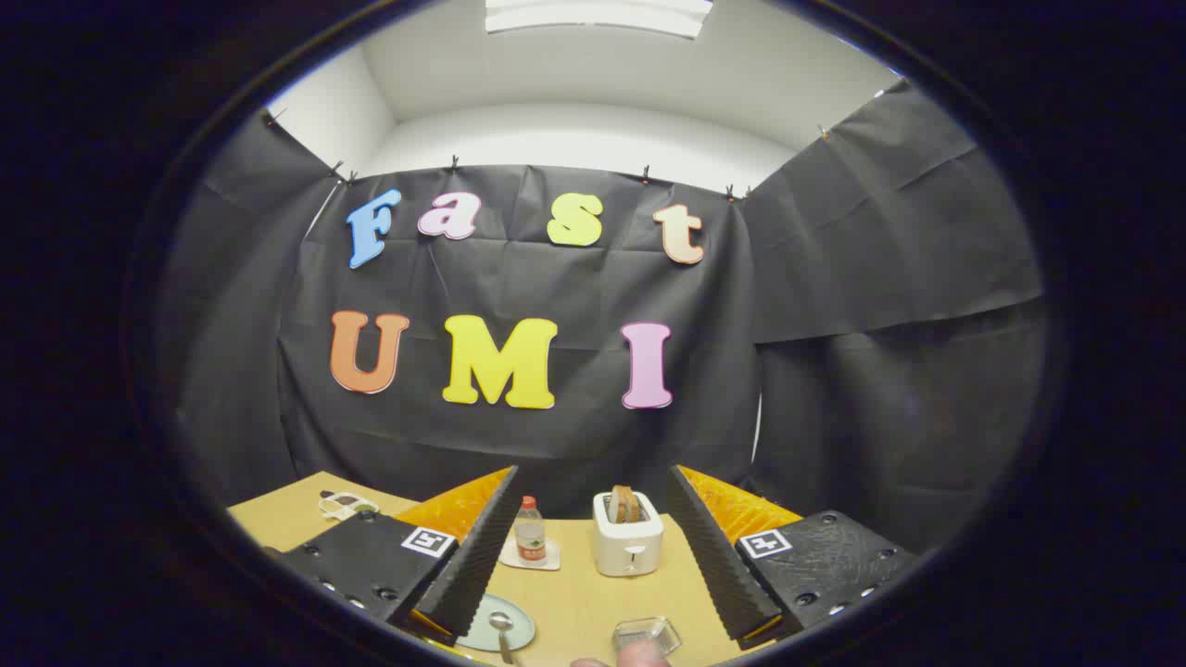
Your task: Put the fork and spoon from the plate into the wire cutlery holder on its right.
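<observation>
Tongs [593,556] spread wide above table [574,593], pinching nothing; between fingers, plate [505,622] bearing spoon [501,628]; toaster [628,542] beyond.

You face a booth hung with black cloth [593,306]: one creased sheet straight ahead at 12 o'clock, another angling in at 3 o'clock, a third at 9 o'clock. Small clips [454,163] pin the cloth's top edge. Above it you see a white wall [574,139] and a white ceiling, with a bright light panel [598,15] overhead at 12 o'clock. Below the cloth, a tan bench [584,593] runs up to its foot.
</observation>
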`<state>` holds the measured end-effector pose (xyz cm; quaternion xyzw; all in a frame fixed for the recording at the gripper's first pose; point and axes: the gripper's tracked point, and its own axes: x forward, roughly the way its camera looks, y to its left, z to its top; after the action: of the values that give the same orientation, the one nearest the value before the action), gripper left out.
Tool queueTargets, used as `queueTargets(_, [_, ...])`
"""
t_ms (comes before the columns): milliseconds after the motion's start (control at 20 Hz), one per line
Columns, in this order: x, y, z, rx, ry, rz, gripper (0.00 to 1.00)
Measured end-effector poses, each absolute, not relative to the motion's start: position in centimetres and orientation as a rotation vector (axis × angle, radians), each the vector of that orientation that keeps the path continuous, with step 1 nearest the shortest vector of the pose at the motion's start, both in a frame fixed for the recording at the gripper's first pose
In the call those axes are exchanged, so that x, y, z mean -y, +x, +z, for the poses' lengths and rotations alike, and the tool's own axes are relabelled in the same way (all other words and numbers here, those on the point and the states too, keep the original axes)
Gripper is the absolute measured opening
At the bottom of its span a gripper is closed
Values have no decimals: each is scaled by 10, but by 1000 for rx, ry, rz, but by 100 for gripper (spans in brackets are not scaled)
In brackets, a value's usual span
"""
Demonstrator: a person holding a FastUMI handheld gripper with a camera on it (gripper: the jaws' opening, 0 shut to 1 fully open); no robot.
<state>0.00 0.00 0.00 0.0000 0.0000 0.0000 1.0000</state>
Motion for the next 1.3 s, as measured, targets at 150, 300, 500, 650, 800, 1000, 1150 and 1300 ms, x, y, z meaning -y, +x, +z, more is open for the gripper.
queueTargets(150, [-8,4,-2,-1,-2,17,95])
queueTargets(300, [-26,8,-5,-10,-4,57,95])
queueTargets(500, [-43,15,-3,-12,-5,104,95])
queueTargets(650, [-52,18,-6,-18,3,120,95])
queueTargets(800, [-57,18,-3,-25,21,136,95])
queueTargets(1000, [-55,19,-6,-33,7,146,95])
queueTargets(1150, [-52,19,-18,-70,4,158,95])
queueTargets(1300, [-50,18,-38,-143,-25,168,95])
